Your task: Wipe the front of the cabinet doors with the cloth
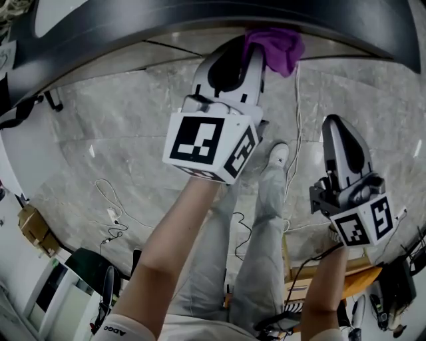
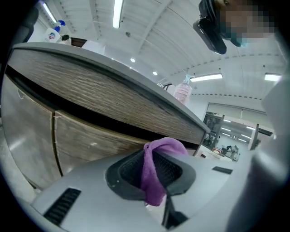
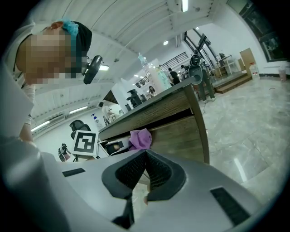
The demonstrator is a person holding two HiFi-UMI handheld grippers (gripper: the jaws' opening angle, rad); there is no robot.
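Observation:
My left gripper point(image 1: 256, 54) is shut on a purple cloth point(image 1: 274, 48), raised up at the wood-grain cabinet doors point(image 1: 200, 41) under the dark countertop edge. In the left gripper view the cloth point(image 2: 156, 170) hangs pinched between the jaws, close to the cabinet door point(image 2: 95, 140). Lower and to the right, my right gripper point(image 1: 335, 126) is held apart from the cabinet, shut with nothing between its jaws. From the right gripper view I see the cloth point(image 3: 140, 138) against the cabinet front point(image 3: 174, 136), with the left gripper's marker cube point(image 3: 85, 142) beside it.
The dark countertop edge point(image 1: 200, 16) runs across the top of the head view. Below lie a grey marble floor point(image 1: 120, 133) with cables point(image 1: 110, 213), my own legs and shoe point(image 1: 276, 156). Bottles stand on the counter point(image 2: 183, 90). A desk chair point(image 3: 77, 127) is in the background.

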